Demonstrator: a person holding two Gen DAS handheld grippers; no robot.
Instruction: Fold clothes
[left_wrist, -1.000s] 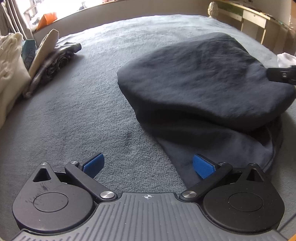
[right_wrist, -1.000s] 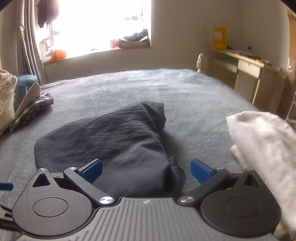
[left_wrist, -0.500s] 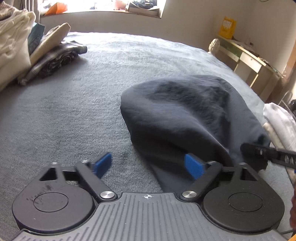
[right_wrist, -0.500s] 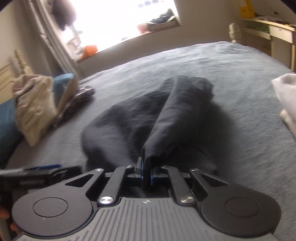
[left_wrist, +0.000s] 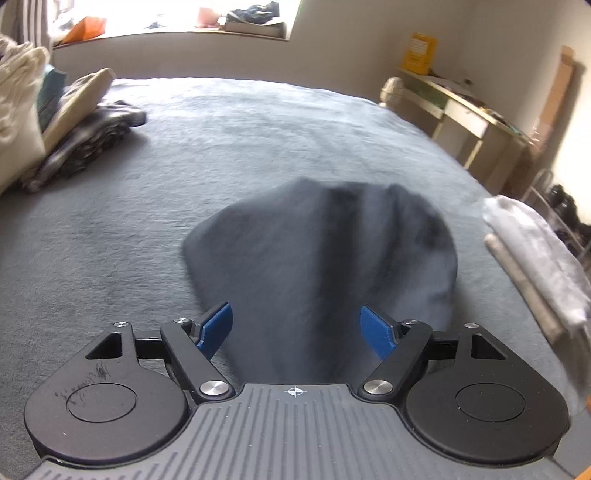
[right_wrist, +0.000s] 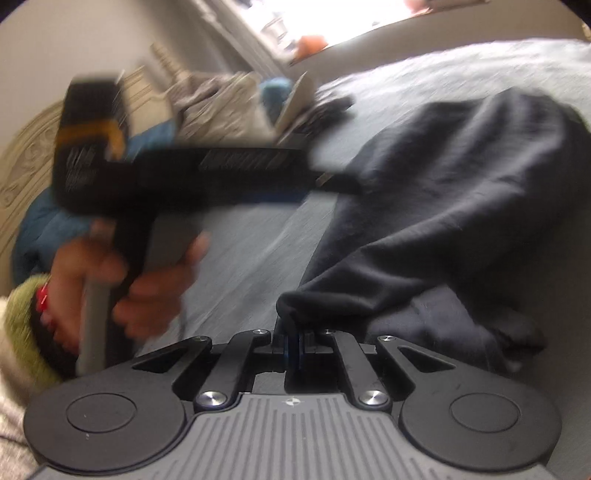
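Here the right gripper (right_wrist: 291, 341) jaws pinch the dark garment (right_wrist: 461, 192); left gripper (left_wrist: 297, 328) jaws gape.

Domestic bedroom. Grey-covered bed (left_wrist: 258, 140) fills the view; clothing pile (left_wrist: 55, 122) at 10 o'clock, sunlit windowsill (left_wrist: 177, 31) at 12, cluttered wooden desk (left_wrist: 461, 107) at 2.

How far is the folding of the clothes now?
Done: folded white cloth lies on the bed. In hand: right gripper is shut on the dark garment; left gripper is open around it. Left: the fold itself, still bunched.
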